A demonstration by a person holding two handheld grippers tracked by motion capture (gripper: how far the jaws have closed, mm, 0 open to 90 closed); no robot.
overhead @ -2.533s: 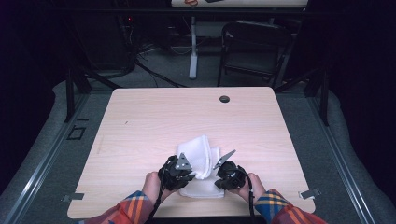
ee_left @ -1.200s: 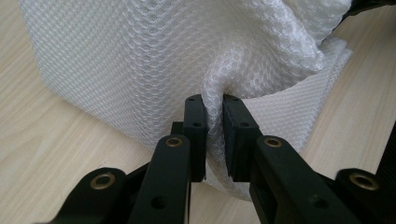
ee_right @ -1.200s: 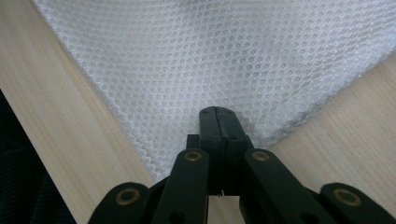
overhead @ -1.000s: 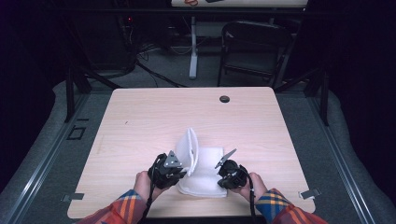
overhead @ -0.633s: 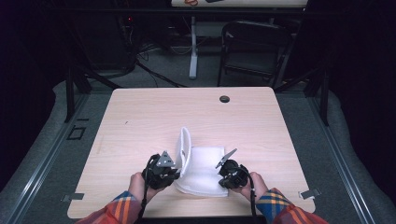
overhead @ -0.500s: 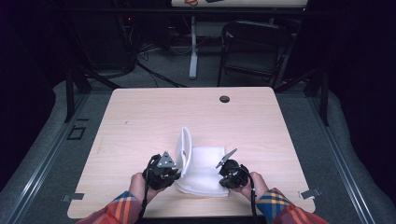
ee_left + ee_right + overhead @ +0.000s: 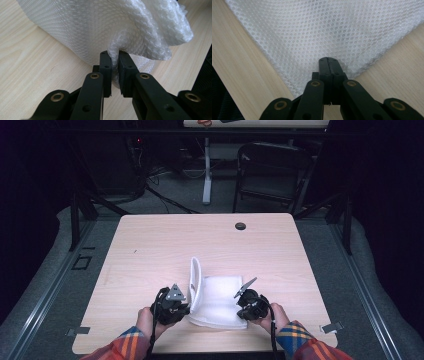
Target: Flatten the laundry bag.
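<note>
A white mesh cloth (image 7: 218,301) lies near the front edge of the wooden table (image 7: 150,250). Its left edge stands up in a curved fold (image 7: 195,279). My left gripper (image 7: 186,307) sits at the cloth's left side, shut on a bunched fold of the cloth (image 7: 130,30), which is squeezed between its jaws (image 7: 114,63). At the cloth's near right corner, my right gripper (image 7: 244,309) is shut on the cloth, whose flat sheet (image 7: 324,30) spreads away beyond its closed jaws (image 7: 329,62). A hand in a plaid sleeve holds each gripper.
A small black round cap (image 7: 240,226) is set in the table near its far edge. Beyond the table stand a dark chair (image 7: 280,170) and a desk leg (image 7: 206,175) on grey floor. Bare wood surrounds the cloth.
My left gripper has drawn the cloth's edge leftward and toward the front edge, spreading the bunched cloth wider and leaving an upright fold. The right gripper has stayed in place.
</note>
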